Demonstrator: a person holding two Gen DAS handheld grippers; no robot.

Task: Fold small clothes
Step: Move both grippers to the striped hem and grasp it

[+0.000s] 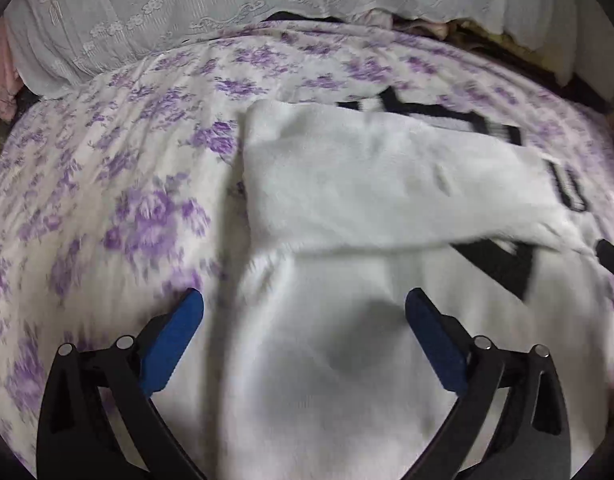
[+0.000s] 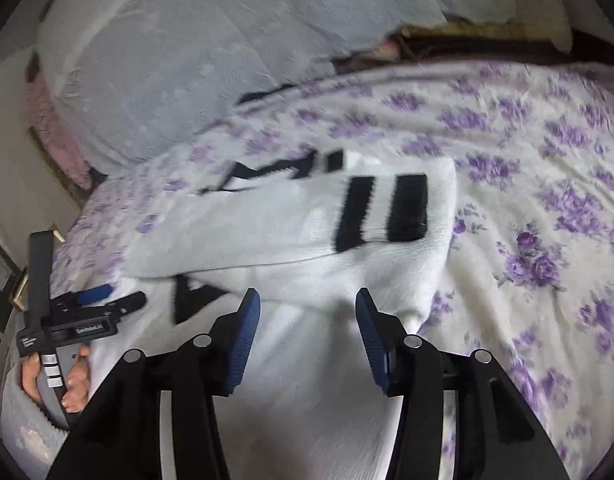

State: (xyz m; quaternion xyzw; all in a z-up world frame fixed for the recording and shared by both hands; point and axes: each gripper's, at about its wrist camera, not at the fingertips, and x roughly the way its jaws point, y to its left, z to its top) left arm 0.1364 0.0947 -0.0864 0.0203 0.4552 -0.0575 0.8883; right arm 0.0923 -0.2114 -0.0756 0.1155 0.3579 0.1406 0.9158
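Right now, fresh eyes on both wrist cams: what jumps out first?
A white garment with black stripes lies partly folded mid-frame on the purple floral bedspread, one flap laid across the rest. The right gripper and left gripper hover over its near part, jaws open and empty. Behind sits a pale lace-trimmed pillow.

Left wrist view low and close over the white garment (image 1: 347, 200), facing the pillow (image 1: 147, 12), right wrist view likewise close, both sharing garment and floral bedsheet (image 2: 547, 200)
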